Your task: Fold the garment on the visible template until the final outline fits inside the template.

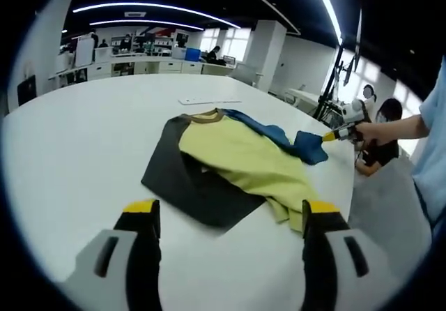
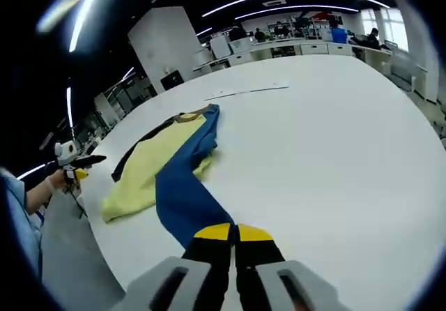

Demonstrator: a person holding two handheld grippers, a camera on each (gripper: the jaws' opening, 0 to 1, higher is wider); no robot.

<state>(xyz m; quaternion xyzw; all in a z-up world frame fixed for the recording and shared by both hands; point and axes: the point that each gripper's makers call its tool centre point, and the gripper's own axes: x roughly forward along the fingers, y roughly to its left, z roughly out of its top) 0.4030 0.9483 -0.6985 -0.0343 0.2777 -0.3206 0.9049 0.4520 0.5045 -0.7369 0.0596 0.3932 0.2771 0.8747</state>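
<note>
Step in hand: judged from the layout, a sleeve fold. The right gripper (image 2: pixel 233 233) has the blue sleeve drawn out away from the body of the yellow, blue and dark grey short-sleeved cloth shirt (image 1: pixel 237 161).
Next move: likely to carry that blue sleeve (image 2: pixel 182 194) back over the yellow chest panel and lay it flat inside the outline; this calls for a low, even sweep so the cloth does not bunch.
Right gripper jaws: closed together, yellow tips touching, pinched on the blue sleeve's end. In the left gripper view it appears at the far right, in a person's hand, meeting the sleeve.
Left gripper (image 1: pixel 226 210) jaws: spread wide apart and holding nothing, hanging above the near edge of the table, short of the shirt.
Shirt position: lying on the large white round-edged table (image 1: pixel 83 150), about mid-table in the left gripper view.
Shirt look: yellow front rumpled, dark grey side spread flat on the left, brownish collar at the far end, blue sleeve stretched to the right.
Template: no marked outline can be made out on the table; a thin pale strip (image 2: pixel 247 91) lies beyond the collar.
</note>
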